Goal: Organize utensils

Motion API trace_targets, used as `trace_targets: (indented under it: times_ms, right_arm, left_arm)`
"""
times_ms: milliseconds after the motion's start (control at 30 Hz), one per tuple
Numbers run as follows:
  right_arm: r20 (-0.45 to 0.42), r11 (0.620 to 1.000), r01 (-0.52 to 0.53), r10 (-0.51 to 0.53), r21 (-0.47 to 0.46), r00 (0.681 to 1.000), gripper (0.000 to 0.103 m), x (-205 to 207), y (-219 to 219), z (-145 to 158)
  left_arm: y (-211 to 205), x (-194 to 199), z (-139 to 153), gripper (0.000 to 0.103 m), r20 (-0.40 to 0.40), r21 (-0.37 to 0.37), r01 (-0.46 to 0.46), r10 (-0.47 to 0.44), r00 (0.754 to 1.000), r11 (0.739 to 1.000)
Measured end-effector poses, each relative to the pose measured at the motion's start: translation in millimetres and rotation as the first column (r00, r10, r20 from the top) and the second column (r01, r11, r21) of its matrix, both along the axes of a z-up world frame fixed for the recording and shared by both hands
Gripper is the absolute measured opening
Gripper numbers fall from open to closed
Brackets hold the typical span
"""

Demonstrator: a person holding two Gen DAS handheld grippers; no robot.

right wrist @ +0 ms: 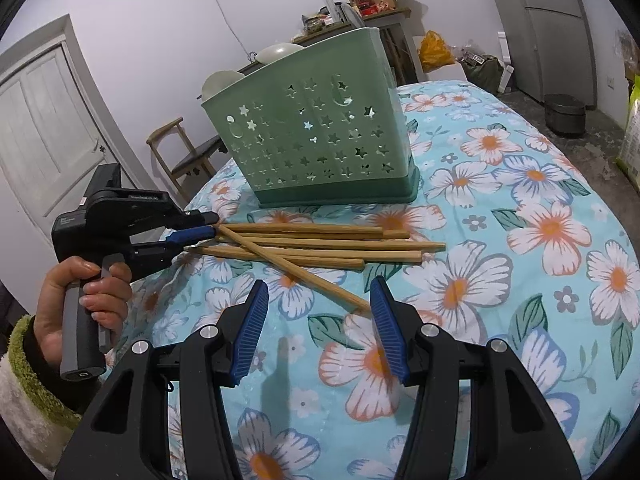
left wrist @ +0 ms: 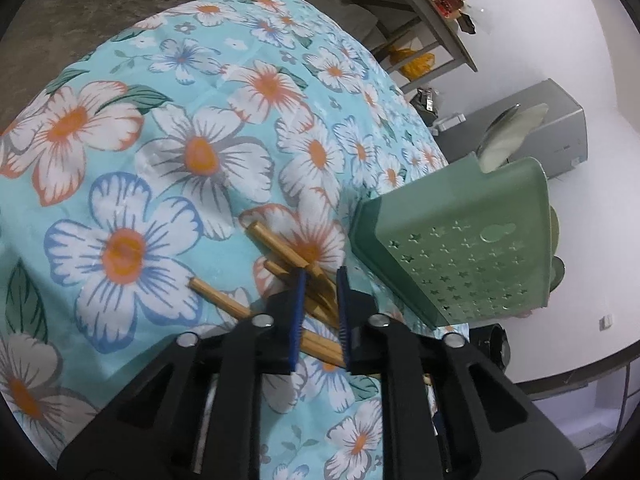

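**Left claw closed down on the chopstick ends, right claw waiting half open**

A pile of wooden chopsticks [right wrist: 320, 246] lies on the floral tablecloth [right wrist: 520, 280] just in front of the green utensil holder [right wrist: 316, 136], which stands upright on its darker base. Most of the sticks run side by side along the holder's front face, near it but apart from it; one lies slantwise across the rest, its end reaching toward the right gripper [right wrist: 318, 332].

The left gripper [right wrist: 204, 226], held in a hand [right wrist: 90, 292] with a fleecy cuff, comes in from the left side of the right wrist view. Its blue-padded jaws are drawn narrow over the near ends of the pile. In the left wrist view the left gripper [left wrist: 320, 312] has a small bundle of stick ends between its pads, and they appear to be pinched; the other sticks [left wrist: 276, 248] fan out beyond and beside the fingers on the cloth.

The right gripper stands about half open with nothing between its jaws, above bare cloth, and the tip of the slanted stick lies just by its right pad.

Room: the cloth is open to the right of the pile and in front of the right gripper. The holder blocks the far side. The table edge falls away close behind the left gripper, where a wooden chair [right wrist: 188, 156] stands.
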State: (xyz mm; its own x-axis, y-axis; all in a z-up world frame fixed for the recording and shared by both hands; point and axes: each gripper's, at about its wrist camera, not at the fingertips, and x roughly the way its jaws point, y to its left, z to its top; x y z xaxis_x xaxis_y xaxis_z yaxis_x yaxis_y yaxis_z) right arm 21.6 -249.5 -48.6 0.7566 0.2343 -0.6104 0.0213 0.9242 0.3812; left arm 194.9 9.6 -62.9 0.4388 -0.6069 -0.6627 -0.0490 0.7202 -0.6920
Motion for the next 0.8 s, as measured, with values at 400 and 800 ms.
trace_targets:
  times_ms: [400,800]
  right_arm:
    - [0.017,1.000,-0.001,0.001,-0.023,1.000,0.052,-7,5,10]
    - [-0.005,0.994,-0.100,0.100,0.049,0.995,0.046,45,30,13]
  left_arm:
    - [13,-35,24,0.000,0.115,0.028,0.050,-0.053,0.992,0.998]
    - [25,-90,29,0.012,0.239,0.271,0.118,-0.185,0.953,0.955]
